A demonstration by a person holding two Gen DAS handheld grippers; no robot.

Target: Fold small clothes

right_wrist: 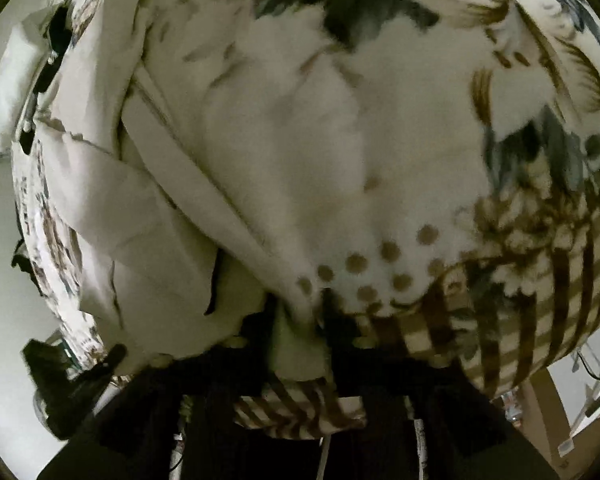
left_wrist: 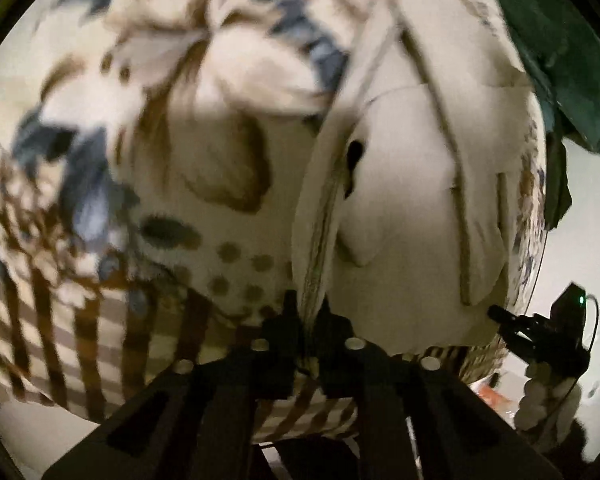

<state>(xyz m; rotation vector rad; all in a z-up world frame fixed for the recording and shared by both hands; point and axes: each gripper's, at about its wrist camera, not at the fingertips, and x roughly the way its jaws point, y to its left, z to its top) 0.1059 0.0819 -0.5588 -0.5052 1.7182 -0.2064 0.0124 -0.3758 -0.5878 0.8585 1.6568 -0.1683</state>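
Note:
A cream small garment (left_wrist: 404,208) with seams and a pocket flap lies on a patterned bedspread. My left gripper (left_wrist: 310,320) is shut on the garment's ribbed edge. In the right wrist view the same garment (right_wrist: 112,216) lies at the left, and my right gripper (right_wrist: 300,320) is shut on a fold of its cream cloth. Each gripper shows in the other's view: the right one (left_wrist: 540,332) at lower right, the left one (right_wrist: 80,376) at lower left. Both views are blurred.
The bedspread (left_wrist: 112,184) has brown and blue flowers, dots and brown stripes (right_wrist: 520,312). A dark green cloth (left_wrist: 556,52) lies at the top right of the left wrist view. A white bundle (right_wrist: 8,92) lies at far left of the right wrist view.

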